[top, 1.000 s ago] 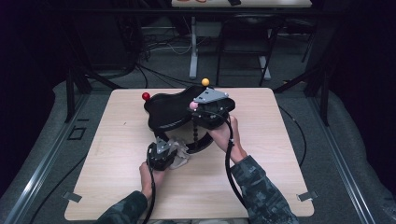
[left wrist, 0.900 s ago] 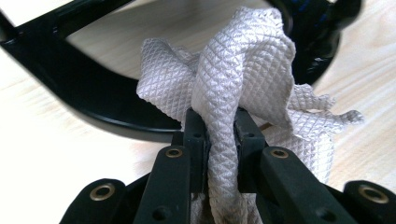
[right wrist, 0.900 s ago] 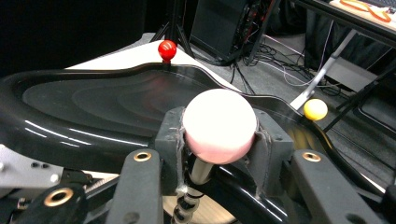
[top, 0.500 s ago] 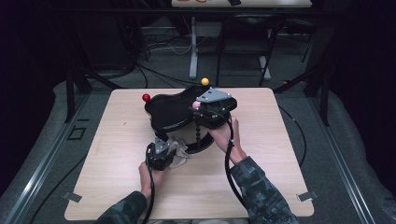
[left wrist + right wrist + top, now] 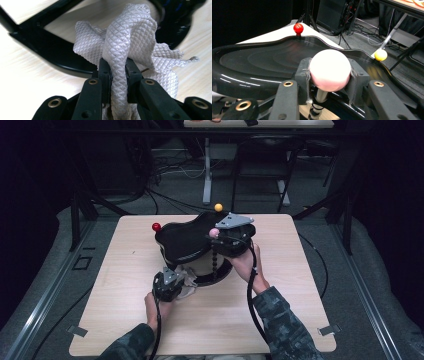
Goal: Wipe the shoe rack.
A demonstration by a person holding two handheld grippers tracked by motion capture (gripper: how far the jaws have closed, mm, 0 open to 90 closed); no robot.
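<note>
Two tools engaged | left tool (image 5: pixel 117 72) clamps white cloth (image 5: pixel 130 37), bunched ahead of it beside black tiered tray (image 5: pixel 182 240) | right tool (image 5: pixel 329 75) grips pink knob (image 5: pixel 330 70) on tray post | wiping seemingly unfinished; counter (image 5: pixel 300 285) beneath.

In the left gripper view, the left gripper (image 5: pixel 119 71) has its two black fingers (image 5: pixel 103 75) clamped on a bunched fold of white quilted cloth (image 5: pixel 130 40) (a fine diamond weave). The cloth rises above the fingers and spills to the right onto the pale wooden table (image 5: pixel 27 77). Just behind it curves the glossy black base (image 5: pixel 50 53) of a stand, resting on the table.
</note>
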